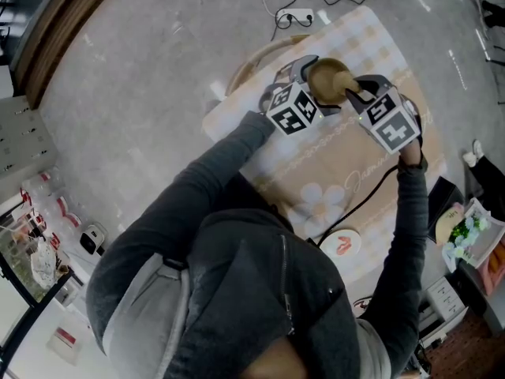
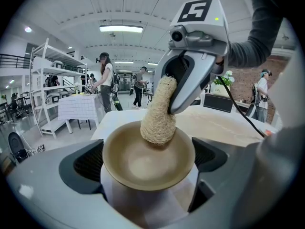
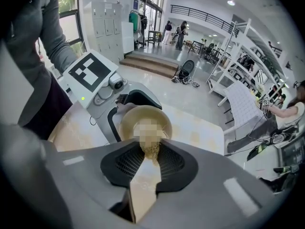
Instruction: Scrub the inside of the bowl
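A tan bowl (image 2: 138,168) sits tilted between the jaws of my left gripper (image 2: 148,162), which is shut on it. A pale loofah scrubber (image 2: 158,112) hangs down into the bowl and touches the inside near its far rim. My right gripper (image 3: 150,152) is shut on the scrubber's (image 3: 151,149) upper end, and its body (image 2: 193,56) looms just above the bowl. In the head view both grippers (image 1: 314,87) (image 1: 359,95) meet over the far part of the table, with the bowl (image 1: 327,76) between them, held up off the cloth.
A table (image 1: 355,172) under a beige flowered cloth lies below the grippers. A small round white dish (image 1: 341,244) lies near its front edge. A power strip (image 1: 294,16) and cables lie on the floor beyond. Flowers (image 1: 465,229) stand at the right. People and shelves are far off.
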